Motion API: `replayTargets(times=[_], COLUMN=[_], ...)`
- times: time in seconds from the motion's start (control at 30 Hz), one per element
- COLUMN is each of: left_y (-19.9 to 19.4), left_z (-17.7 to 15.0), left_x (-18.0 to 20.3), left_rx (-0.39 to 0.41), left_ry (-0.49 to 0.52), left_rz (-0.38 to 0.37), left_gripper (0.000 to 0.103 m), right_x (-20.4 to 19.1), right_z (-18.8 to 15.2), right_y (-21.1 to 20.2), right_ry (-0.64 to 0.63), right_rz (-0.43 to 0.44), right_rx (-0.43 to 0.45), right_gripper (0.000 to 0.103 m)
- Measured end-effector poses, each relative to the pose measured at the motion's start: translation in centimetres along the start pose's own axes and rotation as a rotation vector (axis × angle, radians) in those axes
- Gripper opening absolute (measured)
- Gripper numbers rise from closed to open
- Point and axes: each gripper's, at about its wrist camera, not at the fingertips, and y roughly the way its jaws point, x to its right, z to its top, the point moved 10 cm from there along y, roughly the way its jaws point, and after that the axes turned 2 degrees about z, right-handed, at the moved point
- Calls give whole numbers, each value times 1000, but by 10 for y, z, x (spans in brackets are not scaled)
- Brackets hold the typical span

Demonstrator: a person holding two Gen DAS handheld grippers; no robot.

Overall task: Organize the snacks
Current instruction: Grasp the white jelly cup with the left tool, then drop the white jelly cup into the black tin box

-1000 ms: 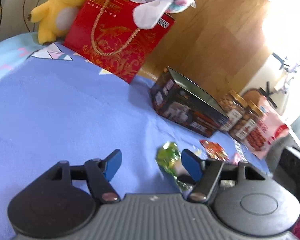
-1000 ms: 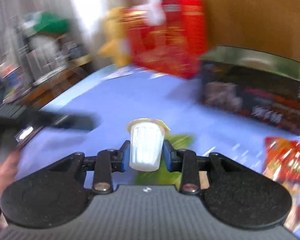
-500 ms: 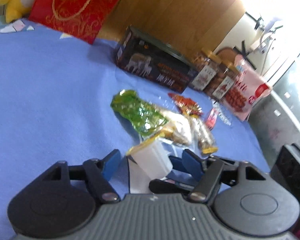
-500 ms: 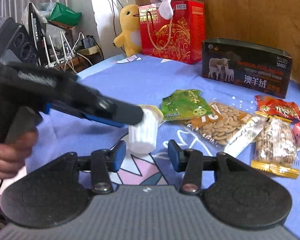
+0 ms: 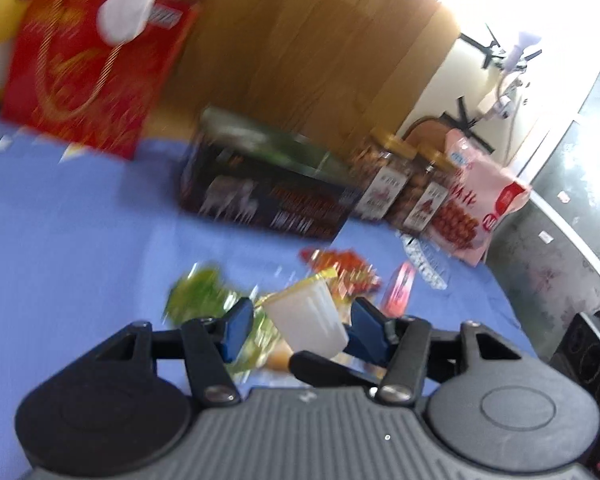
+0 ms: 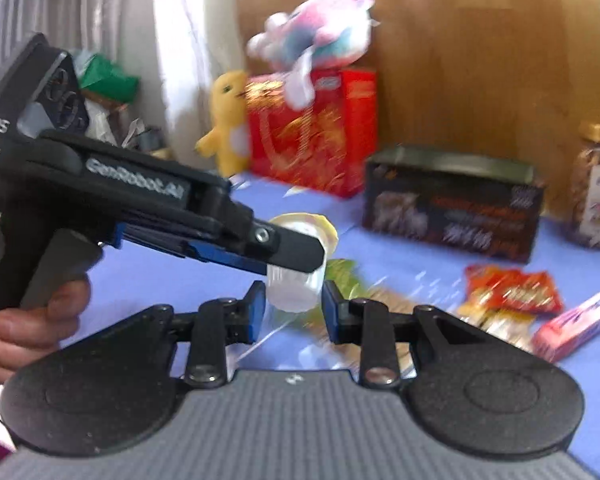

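Cup (image 6: 300, 264) sits upright between both claws, above cloth (image 5: 80, 240). Your right claw (image 6: 294, 312) grips its base; your left claw (image 5: 300, 324) brackets it, grip unclear. Handover leftward.

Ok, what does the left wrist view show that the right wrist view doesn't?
Only the left wrist view: the pink snack bag at the table's far right, next to a second jar.

Only the right wrist view: the hand holding the left tool, seen from the side, plus the curtain and a green bag behind it.

Both: the white cup between the tools, the dark box, the red gift bag, the green packet and the red packet.
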Motion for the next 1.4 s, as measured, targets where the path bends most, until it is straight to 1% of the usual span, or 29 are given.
replayTargets(times=[0.07, 0.1, 0.2, 0.23, 0.3, 0.37, 0.47, 0.57, 0.63, 0.7, 0.73, 0.8, 0.83, 0.87, 0.93, 1.0, 1.1, 1.17, 1.23, 1.27, 1.3, 1.4], left_y=[9, 13, 20, 22, 31, 43, 58, 69, 76, 83, 85, 93, 97, 101, 101, 94, 84, 81, 83, 85, 90, 103], left_z=[17, 23, 39, 43, 49, 50, 45, 37, 32, 26, 22, 13, 8, 2, 2, 11, 38, 61, 84, 94, 105, 128], left_x=[9, 12, 12, 11, 9, 4, -8, -26, -33, -32, -30, -23, -20, -16, -10, -4, 8, 12, 11, 8, 3, -16], left_rx=[24, 26, 25, 29, 23, -2, -40, -72, -101, -124, -133, -164, -178, -196, -188, -171, -103, -53, -2, 18, 33, 49], left_ry=[45, 47, -1, -5, 2, -4, -26, -73, -109, -112, -105, -87, -82, -76, -50, -38, 4, 30, 44, 48, 45, -1], left_rz=[-1, -3, -58, -64, -59, -45, -26, 5, -7, -29, -32, -40, -43, -47, -29, -40, -60, -45, -12, -1, 16, 65], left_gripper=[54, 54, 54, 54, 54, 54, 55, 57, 57, 57, 57, 57, 55, 51, 49, 49, 50, 51, 53, 50, 50, 50], right_x=[14, 20, 36, 41, 54, 66, 78, 77, 74, 71, 70, 71, 71, 71, 69, 68, 67, 70, 77, 82, 87, 99], right_z=[10, 15, 22, 22, 20, 17, 9, 2, -2, -7, -10, -13, -12, -12, -9, 0, 29, 51, 72, 80, 88, 104], right_y=[7, 10, 13, 15, 22, 29, 35, 39, 41, 45, 47, 49, 48, 46, 43, 36, 27, 30, 41, 51, 61, 94], right_ry=[19, 25, 44, 45, 65, 111, 151, 158, 136, 141, 144, 148, 149, 152, 133, 111, 39, 1, -13, -14, -6, 25], right_rz=[-16, -25, -36, -42, -63, -77, -89, -59, -57, -53, -50, -46, -47, -46, -69, -89, -123, -137, -136, -137, -137, -124], right_rx=[13, 14, 24, 26, 16, 0, -24, -59, -80, -105, -118, -132, -129, -124, -108, -64, 27, 70, 99, 110, 113, 109], right_gripper=[33, 33, 33, 33, 33, 30, 29, 32, 33, 35, 38, 38, 37, 36, 35, 35, 35, 35, 36, 36, 36, 40])
